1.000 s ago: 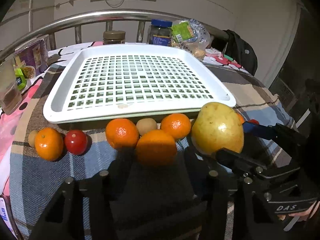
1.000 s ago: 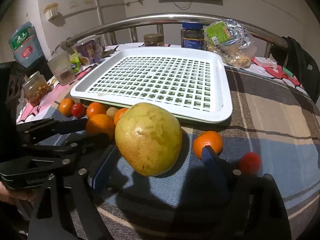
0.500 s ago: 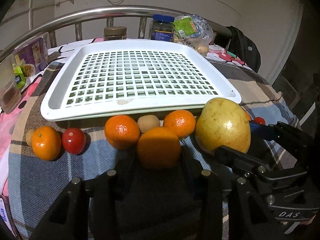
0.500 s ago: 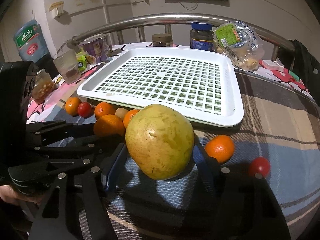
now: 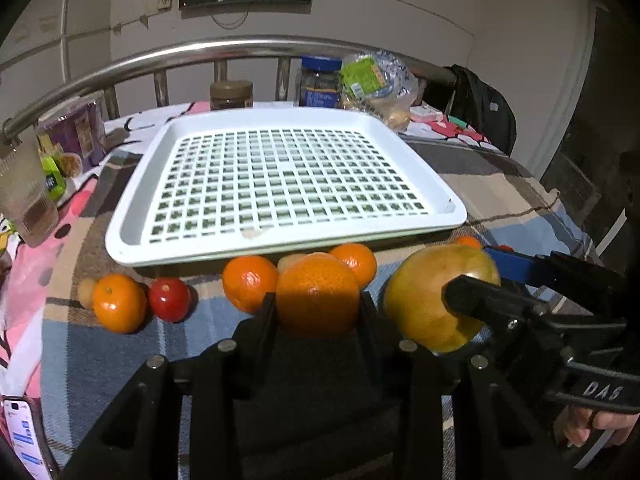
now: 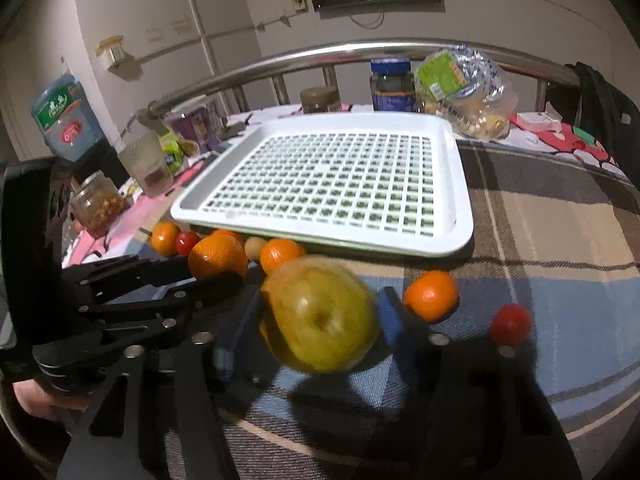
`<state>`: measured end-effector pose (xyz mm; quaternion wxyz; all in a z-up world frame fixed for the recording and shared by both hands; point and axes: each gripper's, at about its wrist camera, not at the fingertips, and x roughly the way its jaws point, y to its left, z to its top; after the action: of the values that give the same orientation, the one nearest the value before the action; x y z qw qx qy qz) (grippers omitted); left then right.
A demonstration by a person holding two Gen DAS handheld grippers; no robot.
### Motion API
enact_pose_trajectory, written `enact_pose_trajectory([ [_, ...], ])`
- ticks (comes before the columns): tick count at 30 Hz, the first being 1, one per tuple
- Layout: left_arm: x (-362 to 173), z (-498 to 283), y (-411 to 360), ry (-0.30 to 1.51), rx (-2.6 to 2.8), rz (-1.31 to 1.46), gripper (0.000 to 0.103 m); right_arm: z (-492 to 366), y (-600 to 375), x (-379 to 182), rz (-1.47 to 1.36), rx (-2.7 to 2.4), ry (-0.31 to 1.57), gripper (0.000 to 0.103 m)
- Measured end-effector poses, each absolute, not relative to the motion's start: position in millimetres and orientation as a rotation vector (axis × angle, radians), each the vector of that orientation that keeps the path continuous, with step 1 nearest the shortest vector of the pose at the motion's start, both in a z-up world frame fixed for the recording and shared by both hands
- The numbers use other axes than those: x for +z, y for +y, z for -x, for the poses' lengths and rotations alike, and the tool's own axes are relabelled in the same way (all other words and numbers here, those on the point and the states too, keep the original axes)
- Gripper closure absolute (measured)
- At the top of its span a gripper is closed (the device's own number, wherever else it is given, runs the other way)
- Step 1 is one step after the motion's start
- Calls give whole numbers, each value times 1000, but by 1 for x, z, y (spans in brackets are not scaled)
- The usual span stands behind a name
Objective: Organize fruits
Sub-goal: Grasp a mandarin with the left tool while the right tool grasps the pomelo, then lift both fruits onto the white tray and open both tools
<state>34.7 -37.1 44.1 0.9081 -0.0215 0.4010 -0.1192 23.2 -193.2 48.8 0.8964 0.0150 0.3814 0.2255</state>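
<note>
A white slotted tray [image 5: 280, 248] lies on the plaid cloth, with fruit lined up along its near rim. My left gripper [image 5: 316, 312] has its jaws closing, and both black fingers press the sides of a big orange [image 5: 318, 296]. Just to its right, my right gripper [image 6: 316, 316] has its jaws closing too, and its blue pads press a large yellow-green pear [image 6: 320, 320], which is blurred and tipped end-on. In the right wrist view the orange [image 6: 218, 256] shows between the left gripper's [image 6: 208, 272] fingers.
Loose by the tray are mandarins [image 5: 119, 302] [image 5: 248, 284] [image 6: 431, 295], a kiwi [image 5: 290, 262] and cherry tomatoes [image 5: 170, 299] [image 6: 511, 324]. A glass [image 5: 24, 196], jars [image 5: 231, 95] and a bag [image 5: 376, 84] stand before the metal rail [image 5: 240, 46]. A phone [image 5: 24, 440] lies near left.
Both pairs of jaws have drawn in: the left onto the big orange, the right onto the pear. The pear has tipped over between the blue pads.
</note>
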Motion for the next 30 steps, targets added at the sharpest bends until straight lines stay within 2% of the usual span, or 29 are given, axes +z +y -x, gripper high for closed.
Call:
enact_pose_trajectory([
  [5,36,-39,-37,856,-241,41,62,-26,-182,51,29,476,814,50],
  [7,31,-40,-36,873,-233,46,62,-24,-178,50,61,470,804,43],
  [9,27,-41,-35,883,-230,50,62,-22,-174,47,88,460,816,30],
  [10,26,-41,-35,885,-229,48,62,-21,-172,43,96,471,827,29],
  [20,22,-41,-27,900,-249,85,62,-26,-173,32,63,497,864,26],
  [24,21,-42,-26,905,-264,97,63,-35,-168,17,58,526,931,30],
  [30,23,-42,-22,914,-279,121,64,-30,-176,16,14,534,913,31],
])
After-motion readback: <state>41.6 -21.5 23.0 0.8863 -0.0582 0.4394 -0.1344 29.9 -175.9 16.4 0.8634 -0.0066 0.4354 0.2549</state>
